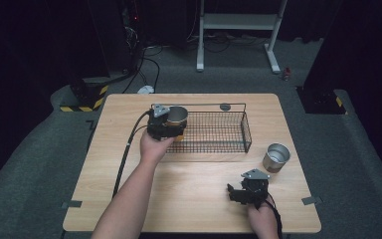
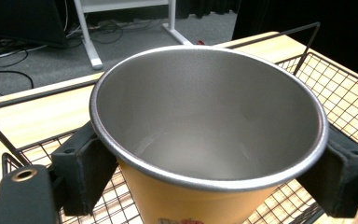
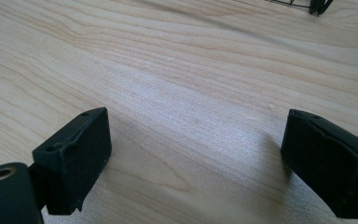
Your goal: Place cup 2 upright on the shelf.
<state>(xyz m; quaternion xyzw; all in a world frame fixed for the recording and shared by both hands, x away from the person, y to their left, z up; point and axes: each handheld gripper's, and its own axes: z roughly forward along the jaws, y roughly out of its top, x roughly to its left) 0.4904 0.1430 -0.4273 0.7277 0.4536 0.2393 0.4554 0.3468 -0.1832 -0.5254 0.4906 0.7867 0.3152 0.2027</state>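
Left gripper [image 1: 171, 124] clamps the yellow cup [image 2: 205, 140] upright, mouth up, over the wire basket [image 1: 219, 132].

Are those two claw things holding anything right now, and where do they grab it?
The left gripper clamps a yellow metal cup by its sides just under the rim, over the wire basket. The right gripper is open and holds nothing.

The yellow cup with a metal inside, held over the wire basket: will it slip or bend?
The yellow cup looks stiff: its rolled rim keeps round between the left claw's pads. Its tapered wall might slide downward. It seems empty, so probably light.
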